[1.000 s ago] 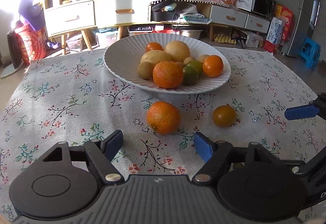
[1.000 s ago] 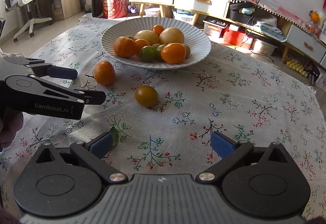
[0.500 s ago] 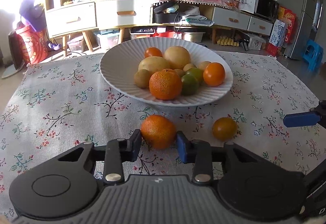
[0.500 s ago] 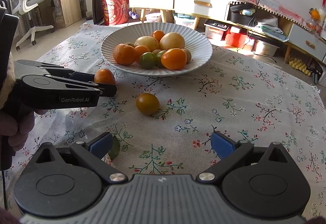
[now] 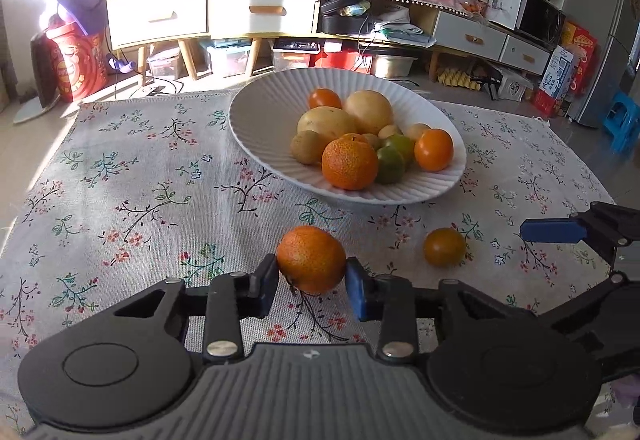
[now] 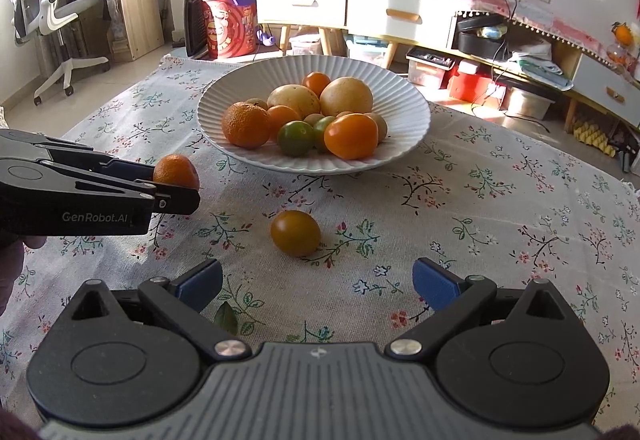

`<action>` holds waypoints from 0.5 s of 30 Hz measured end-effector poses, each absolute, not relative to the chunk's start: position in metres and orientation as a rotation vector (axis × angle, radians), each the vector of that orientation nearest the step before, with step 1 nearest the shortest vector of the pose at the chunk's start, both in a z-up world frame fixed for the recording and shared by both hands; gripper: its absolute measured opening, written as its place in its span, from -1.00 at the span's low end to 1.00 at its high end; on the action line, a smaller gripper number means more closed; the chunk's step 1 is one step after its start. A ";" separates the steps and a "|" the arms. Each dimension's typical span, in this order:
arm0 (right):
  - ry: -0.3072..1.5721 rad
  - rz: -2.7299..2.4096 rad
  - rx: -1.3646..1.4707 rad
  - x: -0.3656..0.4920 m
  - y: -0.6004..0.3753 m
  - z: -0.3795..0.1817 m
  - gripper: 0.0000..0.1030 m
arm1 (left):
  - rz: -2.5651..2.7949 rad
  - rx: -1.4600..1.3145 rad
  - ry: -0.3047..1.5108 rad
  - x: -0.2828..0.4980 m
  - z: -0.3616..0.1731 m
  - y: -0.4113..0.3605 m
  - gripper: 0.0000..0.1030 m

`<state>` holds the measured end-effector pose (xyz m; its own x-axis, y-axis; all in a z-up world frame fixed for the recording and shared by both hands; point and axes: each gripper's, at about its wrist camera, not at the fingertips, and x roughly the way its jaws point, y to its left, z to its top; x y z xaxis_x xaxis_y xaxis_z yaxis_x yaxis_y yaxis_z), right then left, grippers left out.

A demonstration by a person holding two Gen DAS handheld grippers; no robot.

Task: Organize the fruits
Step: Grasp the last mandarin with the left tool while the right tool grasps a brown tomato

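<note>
**Mandarin clamped, lift pending**

My left claw [image 5: 312, 282] has just been closing and now pinches the rough-skinned orange mandarin [image 5: 311, 259] between its blue pads, at 6 o'clock from the ribbed white plate [image 5: 260, 128] of mixed fruit. My right claw [image 6: 318, 284] stands wide apart, gripping nothing. I judge the fruit may roll out during the lift, since the pads meet only its rounded sides. Crowding at the plate's near rim could also nudge the piled fruit off. Only the right view shows the mandarin against the floral cloth surface [image 6: 500, 200]; the smooth dark-orange tomato-like fruit [image 6: 295, 233] sits loose at 12 o'clock from the right claw
</note>
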<state>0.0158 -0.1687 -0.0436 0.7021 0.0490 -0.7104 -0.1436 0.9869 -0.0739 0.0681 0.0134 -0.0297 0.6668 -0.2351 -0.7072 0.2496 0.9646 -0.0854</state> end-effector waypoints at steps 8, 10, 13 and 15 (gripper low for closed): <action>0.809 0.105 -0.115 0.028 -0.163 -0.051 0.77 | -0.278 0.007 0.814 0.060 -0.030 0.025 -0.46; 0.814 0.101 -0.103 0.030 -0.162 -0.052 0.68 | -0.280 0.002 0.816 0.059 -0.030 0.027 -0.46; 0.809 0.090 -0.090 0.032 -0.163 -0.053 0.59 | -0.284 -0.004 0.821 0.056 -0.030 0.030 -0.46; 0.805 0.084 -0.080 0.033 -0.164 -0.052 0.54 | -0.287 -0.005 0.826 0.056 -0.030 0.029 -0.46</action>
<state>0.0327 -0.1637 -0.0524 0.6900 0.0449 -0.7224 -0.1056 0.9936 -0.0391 0.0563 0.0291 -0.0301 0.6416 -0.2540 -0.7238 0.2503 0.9613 -0.1155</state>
